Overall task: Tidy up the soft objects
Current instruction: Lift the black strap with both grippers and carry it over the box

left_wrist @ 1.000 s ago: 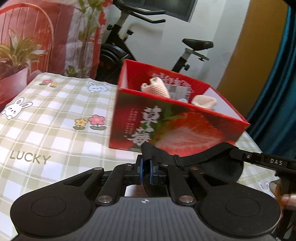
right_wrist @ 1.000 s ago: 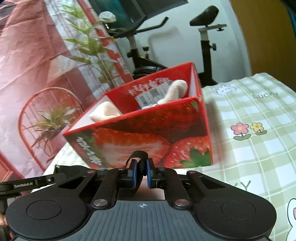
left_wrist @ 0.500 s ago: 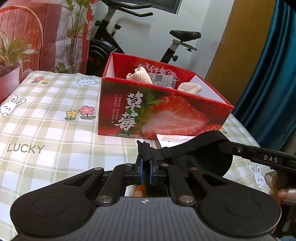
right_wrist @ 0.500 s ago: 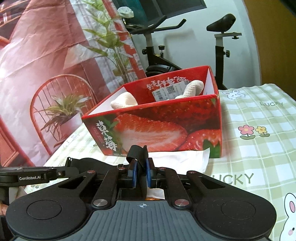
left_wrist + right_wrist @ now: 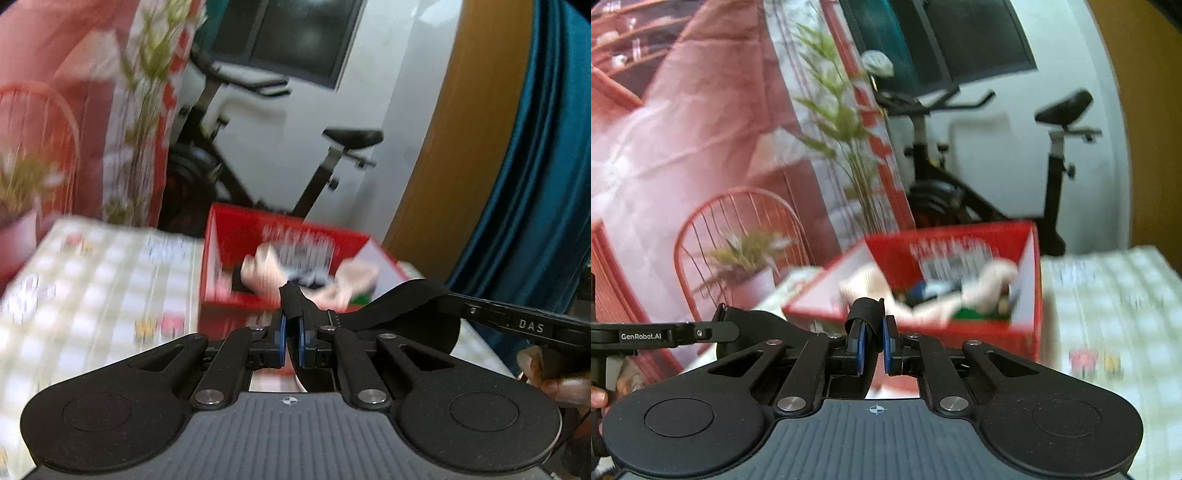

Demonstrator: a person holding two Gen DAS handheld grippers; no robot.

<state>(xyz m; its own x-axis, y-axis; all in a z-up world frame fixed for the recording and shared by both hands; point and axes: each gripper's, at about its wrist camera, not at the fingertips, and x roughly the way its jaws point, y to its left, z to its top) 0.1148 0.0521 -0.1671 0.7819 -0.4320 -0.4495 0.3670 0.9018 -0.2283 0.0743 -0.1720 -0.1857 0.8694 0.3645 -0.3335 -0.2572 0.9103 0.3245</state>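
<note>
Left gripper: you hold it nearest, jaws pinched tight on one end of a black soft item; the blue pads clamp the fabric so it cannot slip.
Right gripper: you hold it likewise, jaws closed on the item's other end, a rolled black fold standing between the pads.
Black soft item: one piece, a dark padded shape with a strap, strung between your two grippers and hanging clear of the table; gripping both ends likely keeps it spread for placing.
Your hands: fingers show at the right edge of the left view, wrapped on the other gripper's handle.
Table: one, under a checked cloth with flower prints, blurred.
Red box: one, open-topped, just beyond the grippers, apparently the collecting place.
Box contents: at least two pale soft pieces plus darker bits; blur prevents a firm count.
Exercise bike: one, far, behind the table.
Plant backdrop: one printed sheet, far left.
</note>
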